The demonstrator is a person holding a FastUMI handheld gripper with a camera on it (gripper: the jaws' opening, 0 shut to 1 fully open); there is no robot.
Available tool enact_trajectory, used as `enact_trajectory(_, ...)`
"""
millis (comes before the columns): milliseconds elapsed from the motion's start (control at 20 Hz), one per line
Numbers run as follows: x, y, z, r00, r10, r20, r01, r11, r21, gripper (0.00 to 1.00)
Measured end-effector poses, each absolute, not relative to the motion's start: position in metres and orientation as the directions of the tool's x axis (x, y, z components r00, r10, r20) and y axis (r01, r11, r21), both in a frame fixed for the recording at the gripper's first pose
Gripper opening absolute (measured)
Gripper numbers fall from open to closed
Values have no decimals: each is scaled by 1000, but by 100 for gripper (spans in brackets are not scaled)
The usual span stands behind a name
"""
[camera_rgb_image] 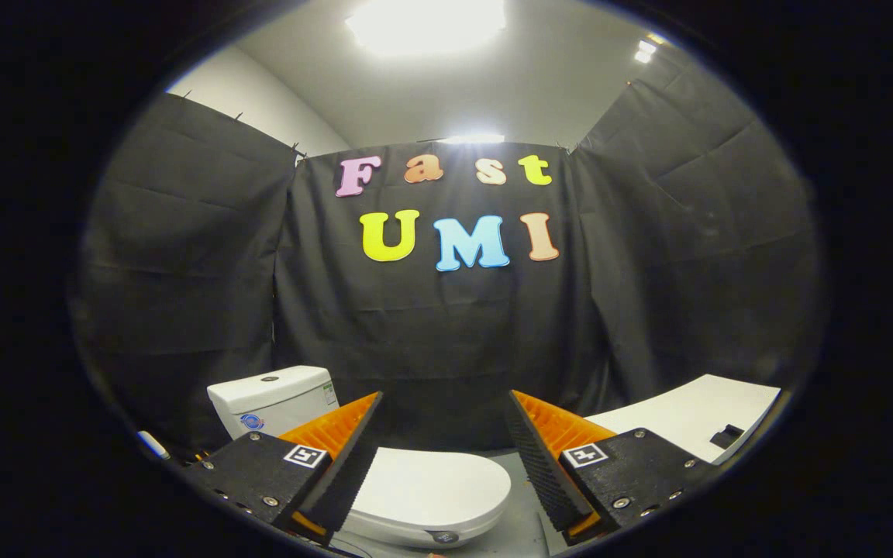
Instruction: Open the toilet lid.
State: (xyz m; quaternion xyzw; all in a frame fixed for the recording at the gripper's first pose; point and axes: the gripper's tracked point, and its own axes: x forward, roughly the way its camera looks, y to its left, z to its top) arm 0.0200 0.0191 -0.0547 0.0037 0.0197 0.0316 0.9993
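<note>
Your claw (443, 457) fills the foreground with its two fingers spread wide apart and nothing held between them, each finger carrying a small square black-and-white marker on its block. Just ahead and below, the closed toilet lid (431, 487) lies flat over the bowl, its rounded front edge showing in the gap between the fingers and partly hidden behind the left finger (338, 469).

Everything turns on that offset: the lid sits below the claw and a little to the left of centre, so by this reckoning you need to drop and ease left before a finger can get under the rim. The lid's long axis runs from that near front edge back and leftward toward the white cistern (272, 399), which stands beyond the left finger with a flush button on top. The hinge, then, is likely at the far left end, and the lift should swing the lid up and away toward the cistern.

A round blue-and-red badge marks the cistern's front and a label sits on its side; both are too small to read. A dark emblem on the lid's front lip (443, 535) is likewise illegible. To the right, beyond the right finger (543, 465), a white tabletop (694, 415) carries a small dark object (727, 435).
</note>
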Motion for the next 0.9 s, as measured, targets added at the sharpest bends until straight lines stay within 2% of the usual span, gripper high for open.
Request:
enact_trajectory(200,29,32,-96,996,29,-85,-27,999,23,95)
enact_trajectory(450,37,85,-144,986,91,-140,-69,986,152,95)
enact_trajectory(900,46,124,-233,953,108,-283,-6,941,337,96)
